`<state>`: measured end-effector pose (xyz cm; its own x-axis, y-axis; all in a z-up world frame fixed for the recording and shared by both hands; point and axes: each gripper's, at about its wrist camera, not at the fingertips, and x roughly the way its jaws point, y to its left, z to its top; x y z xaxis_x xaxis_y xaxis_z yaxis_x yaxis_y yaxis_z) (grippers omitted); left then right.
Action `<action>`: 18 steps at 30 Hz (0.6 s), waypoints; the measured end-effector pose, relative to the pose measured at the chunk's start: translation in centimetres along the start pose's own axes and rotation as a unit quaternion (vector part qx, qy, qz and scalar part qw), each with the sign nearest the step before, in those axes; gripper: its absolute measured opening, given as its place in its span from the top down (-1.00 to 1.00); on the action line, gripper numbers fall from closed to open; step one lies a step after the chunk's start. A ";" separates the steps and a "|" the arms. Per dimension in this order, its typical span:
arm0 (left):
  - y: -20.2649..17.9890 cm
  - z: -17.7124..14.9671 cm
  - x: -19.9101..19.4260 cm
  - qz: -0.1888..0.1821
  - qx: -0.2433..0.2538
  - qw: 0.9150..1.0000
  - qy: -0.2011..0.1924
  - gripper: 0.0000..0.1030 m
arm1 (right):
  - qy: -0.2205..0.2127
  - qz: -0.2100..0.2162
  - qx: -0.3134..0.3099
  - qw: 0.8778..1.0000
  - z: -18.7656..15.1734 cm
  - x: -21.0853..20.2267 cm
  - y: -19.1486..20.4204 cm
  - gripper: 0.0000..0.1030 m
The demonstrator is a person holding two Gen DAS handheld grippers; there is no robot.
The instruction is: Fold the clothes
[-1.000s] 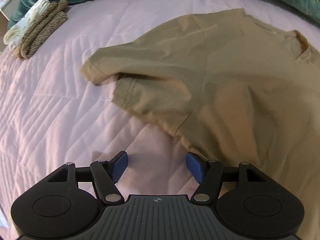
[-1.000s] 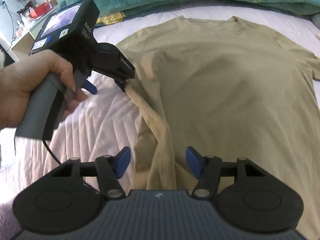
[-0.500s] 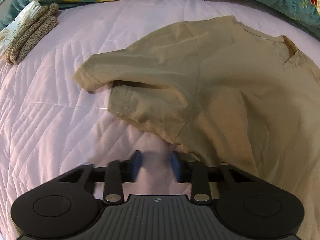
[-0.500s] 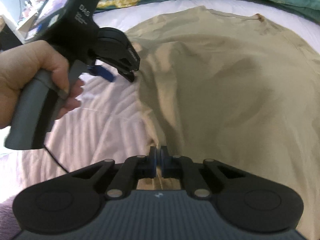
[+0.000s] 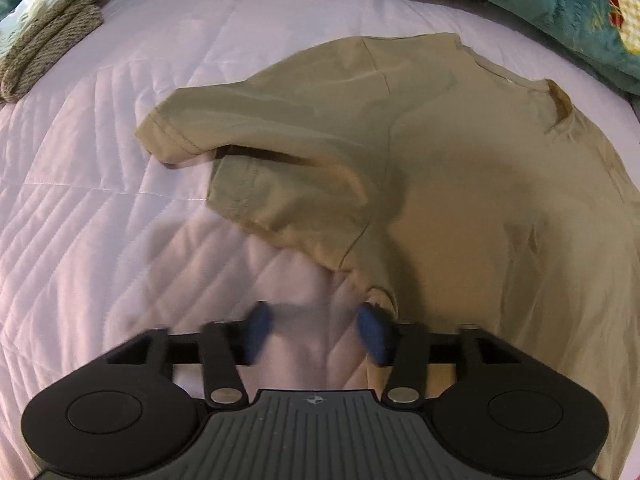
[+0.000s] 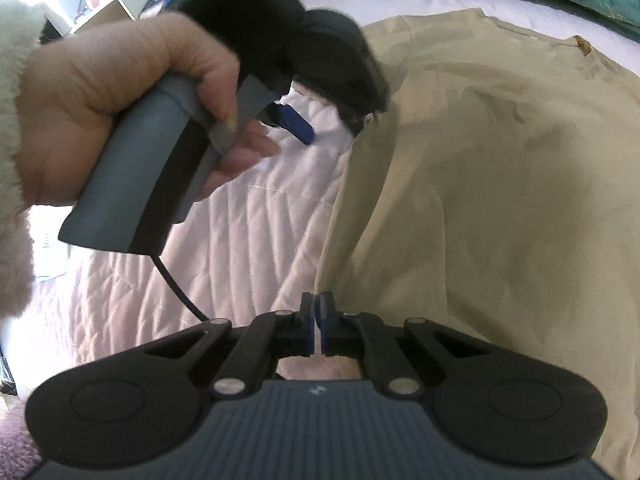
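On the bed (image 5: 100, 200) lies a tan shirt (image 5: 480, 200), thin, limp and light. Right gripper (image 6: 316, 320) jaws pinch its side edge; left gripper (image 5: 316, 328) jaws gape by the underarm seam, a sound hold.

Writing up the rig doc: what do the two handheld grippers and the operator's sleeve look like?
Both grippers, left and right, have black linkage arms with silver pivot pins, blue finger pads, round black side housings and a ribbed grey base plate. The left unit shows a grey pistol handle and a trailing black cable. Sleeve: white, fluffy.
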<state>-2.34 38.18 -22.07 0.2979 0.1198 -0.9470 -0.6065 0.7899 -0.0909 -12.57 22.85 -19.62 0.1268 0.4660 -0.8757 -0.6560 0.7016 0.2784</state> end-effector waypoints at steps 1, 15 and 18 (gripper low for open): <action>-0.4 0.1 0.2 0.006 -0.003 1.000 0.001 -0.23 | 0.001 0.000 0.001 1.000 0.0 0.1 0.0 0.94; -3.2 -0.7 -0.5 0.076 0.110 0.990 -0.033 0.90 | -0.001 0.014 0.006 1.000 0.1 -0.2 0.3 0.93; -1.6 -0.6 -0.9 0.093 0.093 0.991 -0.027 0.91 | -0.008 0.019 -0.004 1.000 0.1 -0.8 0.8 0.93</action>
<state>-2.11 36.48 -21.27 0.2369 0.3013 -0.9236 -0.5091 0.8482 0.1462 -13.12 23.05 -18.69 0.1147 0.5008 -0.8579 -0.6664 0.6793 0.3075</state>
